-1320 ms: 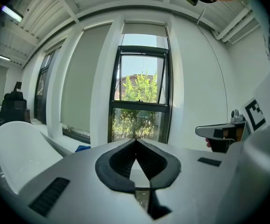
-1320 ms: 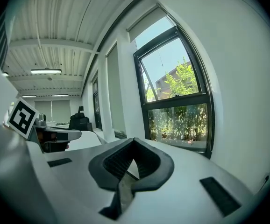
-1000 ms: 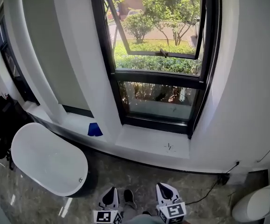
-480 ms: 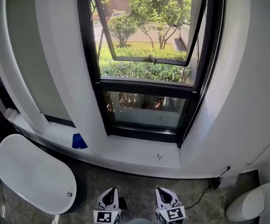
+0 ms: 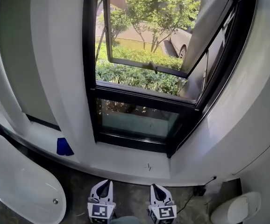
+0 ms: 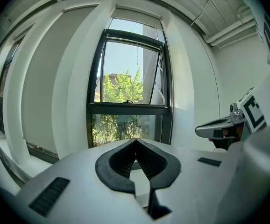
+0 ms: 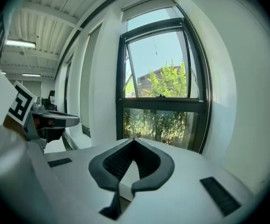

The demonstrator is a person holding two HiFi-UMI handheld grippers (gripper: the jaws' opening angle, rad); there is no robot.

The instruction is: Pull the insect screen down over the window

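A white ledge (image 5: 125, 155) is running along the wall below the window (image 5: 139, 97), and a small blue thing (image 5: 64, 146) is lying on its left stretch (what it is cannot be made out), while a faint dark mark (image 5: 148, 166) is showing on the part under the glass. On the dark stone floor (image 5: 125, 195), a white bathtub (image 5: 18, 181) is standing at the left, a white toilet (image 5: 235, 209) is sitting at the lower right, and a black cable (image 5: 191, 199) is trailing near the wall's foot.

In the head view the window (image 5: 143, 100) is cut off at 12 o'clock, the bathtub (image 5: 14, 182) at 8, the toilet (image 5: 236, 208) at 4, the left gripper (image 5: 103, 184) and right gripper (image 5: 154, 187) at 6
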